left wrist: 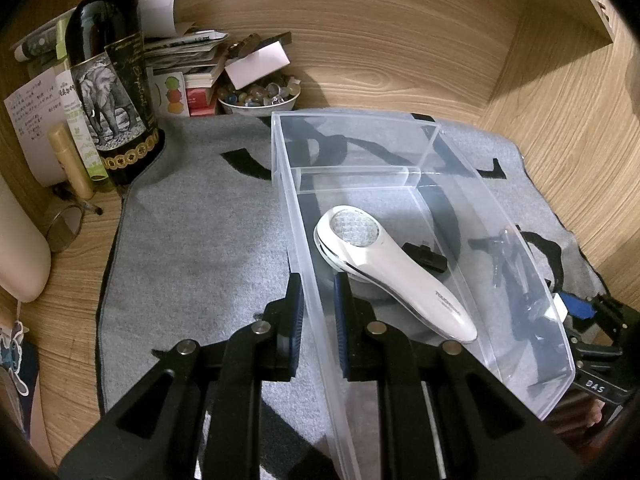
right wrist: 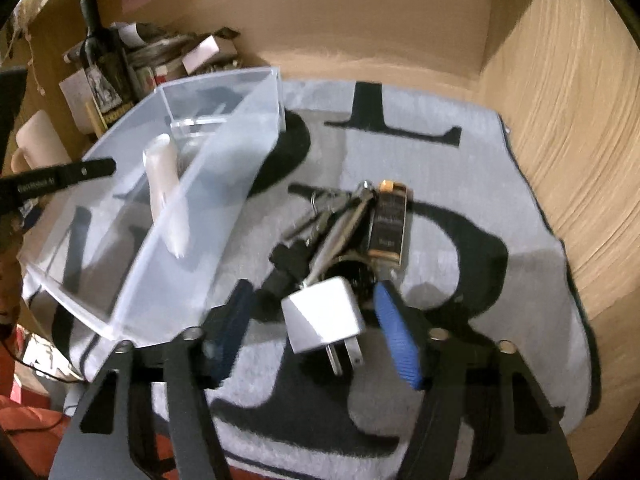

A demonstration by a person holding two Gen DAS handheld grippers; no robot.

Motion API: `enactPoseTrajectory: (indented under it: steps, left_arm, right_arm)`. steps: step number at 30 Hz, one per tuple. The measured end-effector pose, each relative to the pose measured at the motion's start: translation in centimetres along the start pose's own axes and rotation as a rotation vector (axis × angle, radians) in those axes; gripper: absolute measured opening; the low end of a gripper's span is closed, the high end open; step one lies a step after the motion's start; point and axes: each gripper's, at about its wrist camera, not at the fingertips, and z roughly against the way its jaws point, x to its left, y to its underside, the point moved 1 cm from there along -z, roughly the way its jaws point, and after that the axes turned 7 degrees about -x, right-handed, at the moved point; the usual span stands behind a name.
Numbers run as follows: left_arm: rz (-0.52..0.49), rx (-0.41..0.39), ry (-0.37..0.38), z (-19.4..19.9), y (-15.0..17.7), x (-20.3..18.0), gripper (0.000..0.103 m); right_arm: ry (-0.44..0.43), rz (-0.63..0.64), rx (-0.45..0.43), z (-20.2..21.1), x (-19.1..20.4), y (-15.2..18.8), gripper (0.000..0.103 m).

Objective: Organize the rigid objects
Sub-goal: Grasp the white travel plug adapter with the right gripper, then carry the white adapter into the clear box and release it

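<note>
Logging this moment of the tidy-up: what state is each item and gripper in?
Clear bin: upright, open-topped, its wall clamped by the left gripper.
White handheld device: lying inside the bin.
White plug adapter: on the mat, between the fingers of the right gripper, not yet pinched.
Wine bottle: upright.

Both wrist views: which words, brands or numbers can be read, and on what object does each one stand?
"TOUGHER", partly legible: handle of the white handheld device in the clear box.
"DAS": black body of the right gripper, at the picture's edge.
Wine bottle label: script, too small to read.
Handwritten note: unreadable.
Dark gold-trimmed box: blurred.
Left gripper arm lettering: blurred.
</note>
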Motion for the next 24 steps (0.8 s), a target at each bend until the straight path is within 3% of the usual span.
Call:
enactPoseTrajectory:
  steps: [8,14,24]
  left_arm:
    - [0.000,0.000,0.001,0.0,0.0,0.0,0.014]
    - [0.000,0.001,0.002,0.0,0.0,-0.1,0.014]
    - [0.002,0.001,0.003,0.0,0.0,-0.1,0.014]
  right_arm:
    - [0.009,-0.010,-0.017,0.2,-0.5,0.0,0.036]
    - [0.013,-0.047,-0.069,1.3,-1.1,-1.2,0.035]
    - [0.015,0.002,-0.174,3.3,-0.2,-4.5,0.035]
